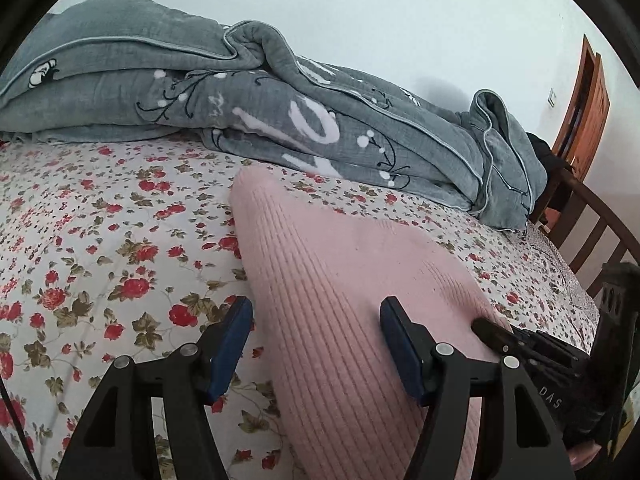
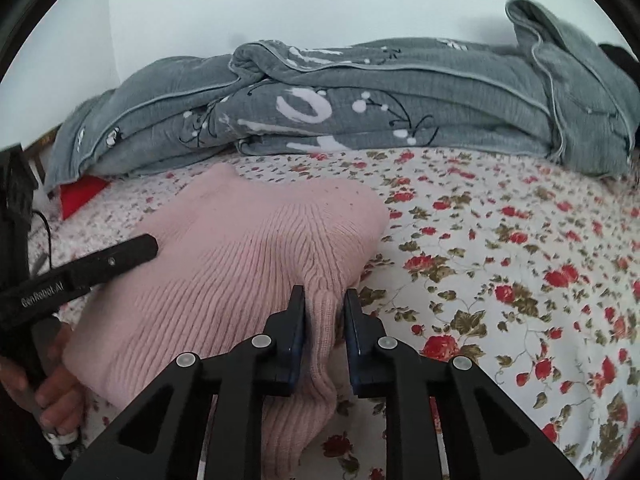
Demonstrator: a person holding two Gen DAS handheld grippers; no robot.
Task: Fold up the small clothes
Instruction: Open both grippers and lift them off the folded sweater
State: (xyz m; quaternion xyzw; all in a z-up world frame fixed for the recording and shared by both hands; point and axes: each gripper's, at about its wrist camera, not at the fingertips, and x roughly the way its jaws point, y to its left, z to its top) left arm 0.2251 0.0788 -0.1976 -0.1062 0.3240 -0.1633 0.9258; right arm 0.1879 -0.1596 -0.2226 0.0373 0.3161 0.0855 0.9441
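A pink ribbed knit garment [image 1: 340, 280] lies on a bed covered by a white sheet with small red roses [image 1: 100, 240]. In the left wrist view the garment fills the lower centre of the frame, running from mid-frame down to the bottom edge. The left claw [image 1: 316, 316] is spread wide at the bottom of that frame: one blue-padded finger sits over the sheet just left of the garment's edge, the other rests over the knit. It grips nothing. At the lower right of the same frame the black body of the right claw [image 1: 520, 344] lies against the garment.

In the right wrist view the garment [image 2: 240, 248] sits left of centre, rumpled and partly doubled over. The right claw [image 2: 325, 304], at the bottom centre, is narrowed onto a raised fold of the pink knit, which is pinched between its two pads. At the left edge a black finger of the left claw [image 2: 116, 260] reaches over the garment, and a hand [image 2: 56, 392] holds its handle at the lower left.

A crumpled grey quilt [image 2: 360, 112] with white lettering lies across the top of both frames against a pale wall [image 2: 280, 0]. A red item [image 2: 80, 196] shows at the left, beside the quilt. A wooden door [image 1: 584, 108] stands at the upper right of the left view.
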